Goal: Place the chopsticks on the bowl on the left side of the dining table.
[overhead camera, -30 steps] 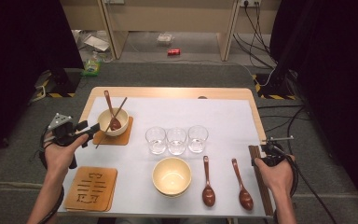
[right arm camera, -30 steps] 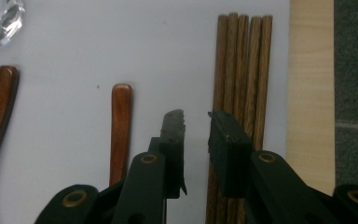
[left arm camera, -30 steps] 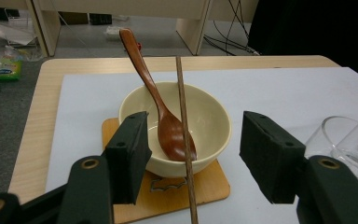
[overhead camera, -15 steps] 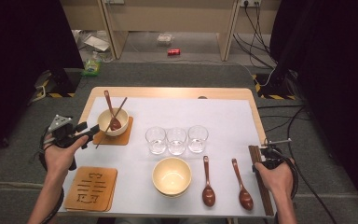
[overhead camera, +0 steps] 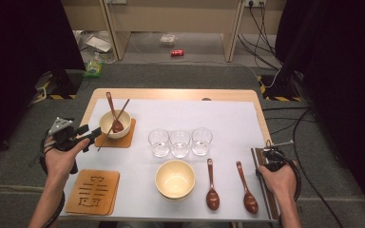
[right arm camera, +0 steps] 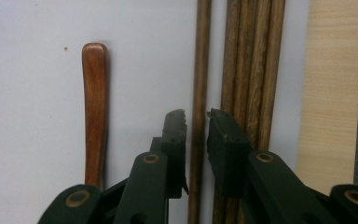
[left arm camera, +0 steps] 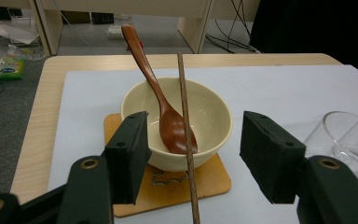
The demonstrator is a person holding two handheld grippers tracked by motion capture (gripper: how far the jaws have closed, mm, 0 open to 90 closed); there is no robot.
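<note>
You've got a wooden table (overhead camera: 176,94) under a white sheet (overhead camera: 228,118) on grey carpet (overhead camera: 180,76), black curtains (overhead camera: 24,52) both sides, pale cabinets (overhead camera: 171,19) behind, cables (overhead camera: 261,23) trailing right.

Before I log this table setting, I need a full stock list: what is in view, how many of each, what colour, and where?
Bowls: two, cream; one on the far-left coaster with a spoon and one chopstick in it, one at the near middle.
Coasters: two, light wood; one under the far bowl, one near left.
Glasses: three, clear; a row at the centre.
Spoons: three, dark brown; two near right, one in the far bowl.
Chopsticks: brown; a bundle at the right edge, one apart between the right jaws.
Left gripper: black, open, before the far bowl.
Right gripper: black, jaws around the single chopstick.
</note>
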